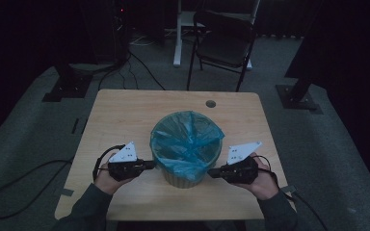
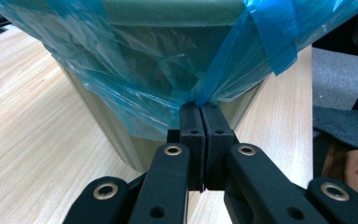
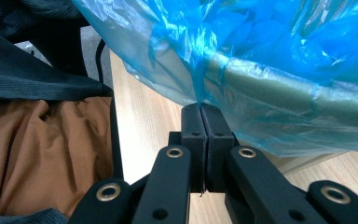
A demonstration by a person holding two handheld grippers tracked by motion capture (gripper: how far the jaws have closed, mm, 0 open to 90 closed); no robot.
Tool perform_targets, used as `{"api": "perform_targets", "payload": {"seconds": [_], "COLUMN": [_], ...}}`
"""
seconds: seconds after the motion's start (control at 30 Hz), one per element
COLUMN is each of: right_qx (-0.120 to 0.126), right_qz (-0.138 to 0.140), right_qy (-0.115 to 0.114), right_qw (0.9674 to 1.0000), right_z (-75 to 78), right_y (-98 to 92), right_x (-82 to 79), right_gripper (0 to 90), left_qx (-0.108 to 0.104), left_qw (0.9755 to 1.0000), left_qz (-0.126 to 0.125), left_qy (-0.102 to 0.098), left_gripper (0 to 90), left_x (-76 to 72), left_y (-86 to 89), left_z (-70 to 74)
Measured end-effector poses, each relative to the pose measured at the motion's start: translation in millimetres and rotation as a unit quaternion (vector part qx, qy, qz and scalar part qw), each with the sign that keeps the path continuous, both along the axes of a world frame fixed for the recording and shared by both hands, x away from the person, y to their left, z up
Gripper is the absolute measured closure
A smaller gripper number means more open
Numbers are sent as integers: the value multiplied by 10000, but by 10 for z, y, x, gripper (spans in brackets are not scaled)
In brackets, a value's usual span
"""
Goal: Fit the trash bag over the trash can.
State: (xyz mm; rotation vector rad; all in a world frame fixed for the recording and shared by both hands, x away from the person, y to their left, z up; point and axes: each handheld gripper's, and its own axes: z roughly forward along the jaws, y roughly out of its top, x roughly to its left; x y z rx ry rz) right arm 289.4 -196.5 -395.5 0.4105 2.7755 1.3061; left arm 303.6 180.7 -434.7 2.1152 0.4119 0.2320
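Note:
A beige waste bin point(image 1: 185, 179) stands in the middle of the wooden table point(image 1: 120, 115), lined with a blue plastic bag point(image 1: 188, 139) whose edge hangs over the rim. My left gripper point(image 1: 150, 164) sits against the bin's left side and my right gripper point(image 1: 212, 172) against its right side. In the left gripper view the jaws point(image 2: 200, 108) are pressed together on a pinched fold of the blue bag point(image 2: 144, 60), in front of the bin wall point(image 2: 107, 135). In the right gripper view the jaws point(image 3: 200, 109) likewise pinch the bag's point(image 3: 242, 42) overhang just below the rim.
A small round hole point(image 1: 210, 103) is in the table behind the bin. A black folding chair point(image 1: 224, 43) stands on the floor beyond the table, with stand bases point(image 1: 67, 86) and cables at both sides. A brown garment point(image 3: 42, 149) lies close beside the right gripper.

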Motion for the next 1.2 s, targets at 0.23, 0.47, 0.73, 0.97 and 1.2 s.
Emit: {"api": "perform_targets", "payload": {"seconds": [0.23,0.47,0.73,0.97,1.2], "right_qx": [114,319,240,-8,-148], "right_qz": [-66,-46,101,249,286], "right_qy": [-87,-39,-40,-6,47], "right_qw": [9999,9995,9997,9997,9995], "right_z": [24,49,32,-36,-84], "right_y": [-18,-26,41,79,95], "right_x": [-22,-20,-30,-31,-13], "right_gripper": [813,773,900,900,900], "left_qx": [16,17,-28,-65,-87], "left_qw": [10000,10000,10000,9999,9999], "left_qz": [2,-17,-25,-38,-70], "left_qy": [-2,-27,-52,-68,-40], "left_gripper": [890,890,889,889,889], "left_x": [-4,-14,-30,-41,-49], "left_y": [-7,-17,-6,-6,-11], "left_z": [-5,6,13,20,4]}}
